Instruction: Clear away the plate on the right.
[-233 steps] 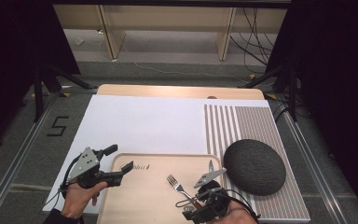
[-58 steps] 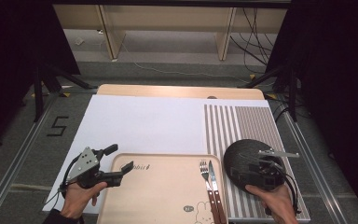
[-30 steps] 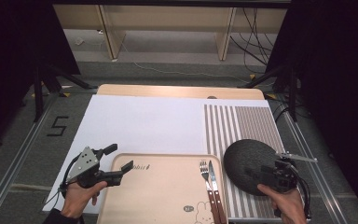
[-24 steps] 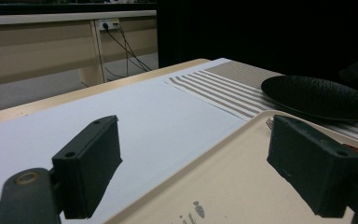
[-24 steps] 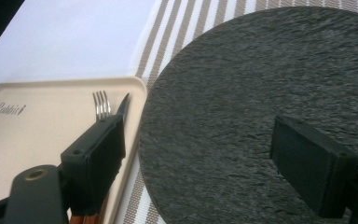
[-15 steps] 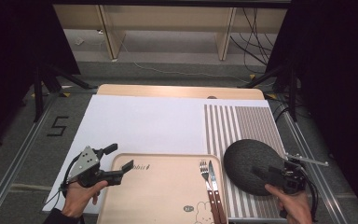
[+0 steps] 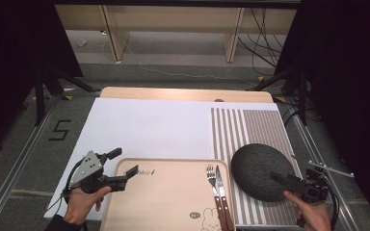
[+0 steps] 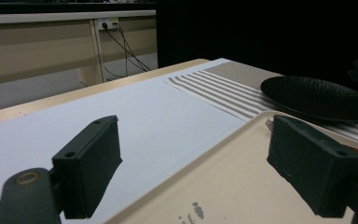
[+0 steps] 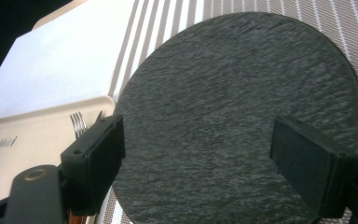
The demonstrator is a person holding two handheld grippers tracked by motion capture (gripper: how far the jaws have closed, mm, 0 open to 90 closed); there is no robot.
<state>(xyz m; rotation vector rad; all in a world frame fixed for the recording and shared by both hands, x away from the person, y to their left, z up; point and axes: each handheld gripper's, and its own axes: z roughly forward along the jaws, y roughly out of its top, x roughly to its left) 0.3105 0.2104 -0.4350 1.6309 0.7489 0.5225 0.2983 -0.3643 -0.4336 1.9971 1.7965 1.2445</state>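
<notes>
A beige tray [image 7: 173, 192] lies at the near edge, with a fork [image 7: 211, 177] and a knife [image 7: 220, 182] side by side along its right side. To its right a dark round plate [image 7: 257, 168] rests on the striped placemat [image 7: 250, 125]. My left gripper [image 7: 124, 161] is open at the tray's far-left corner, one jaw over the tray [image 8: 223, 182]. My right gripper [image 7: 289, 177] is open at the plate's near-right rim. Its jaws straddle the plate [image 9: 242, 84] with nothing between them, and the fork's tines [image 9: 78, 122] show beyond it.
A white sheet [image 7: 149, 125] covers the table's left and middle. The plate [image 8: 317, 95] lies ahead and to the right in the left gripper view. The table's metal rail [image 7: 318, 144] runs just right of the placemat, with a dark floor and wooden furniture legs beyond.
The right gripper has drawn back from over the plate toward its near-right rim. Since the earliest frame, fork and knife have come to lie on the tray's right side. The left gripper has stayed put.
</notes>
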